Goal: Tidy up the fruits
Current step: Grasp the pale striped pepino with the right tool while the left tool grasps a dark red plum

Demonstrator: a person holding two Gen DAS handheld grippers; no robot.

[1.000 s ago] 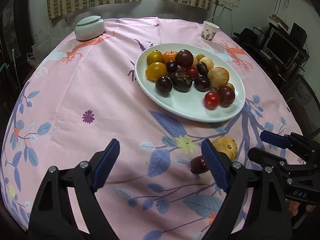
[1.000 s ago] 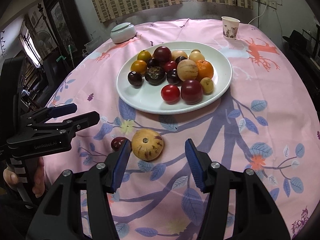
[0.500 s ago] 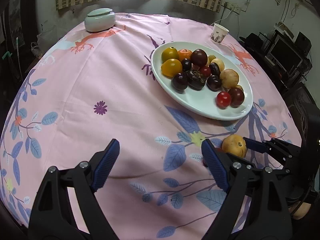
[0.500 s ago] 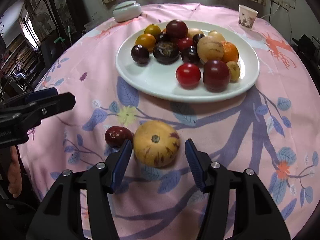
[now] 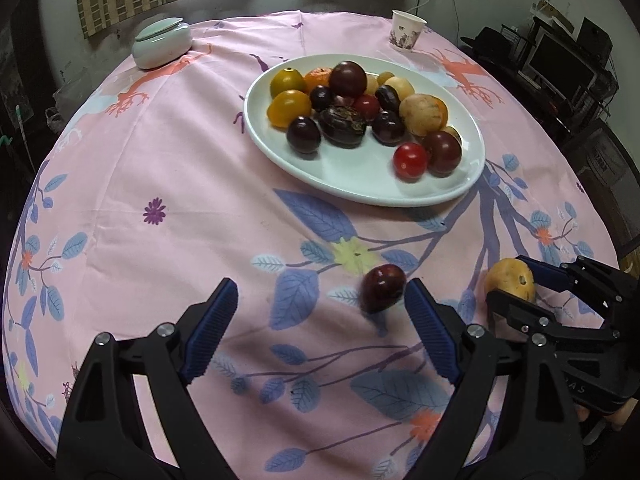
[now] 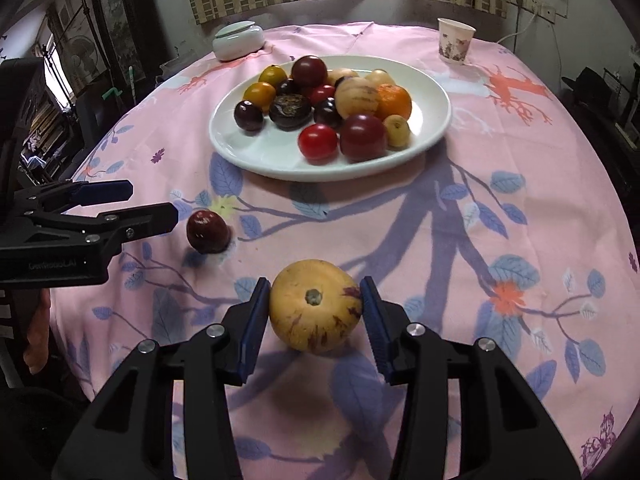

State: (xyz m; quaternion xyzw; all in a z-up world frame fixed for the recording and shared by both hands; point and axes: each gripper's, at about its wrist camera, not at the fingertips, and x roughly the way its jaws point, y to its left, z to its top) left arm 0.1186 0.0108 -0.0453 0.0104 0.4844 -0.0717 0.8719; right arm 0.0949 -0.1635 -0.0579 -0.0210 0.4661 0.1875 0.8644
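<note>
Straddling pepino melon (image 6: 314, 306), right tongs (image 6: 315, 312) pinching it for lift toward plate (image 6: 432, 128); left tongs (image 5: 320, 332) spread wide, lined up beside plum (image 5: 383, 287).

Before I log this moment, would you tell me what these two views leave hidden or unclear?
- Right wrist view: whether the fingers of the right gripper press the yellow melon or only flank it; contact is unclear.
- Left wrist view: the melon's near side, hidden by the right gripper.
- Both views: fruits at the back of the white plate, covered by those in front.
- Paper cup: contents unseen.
</note>
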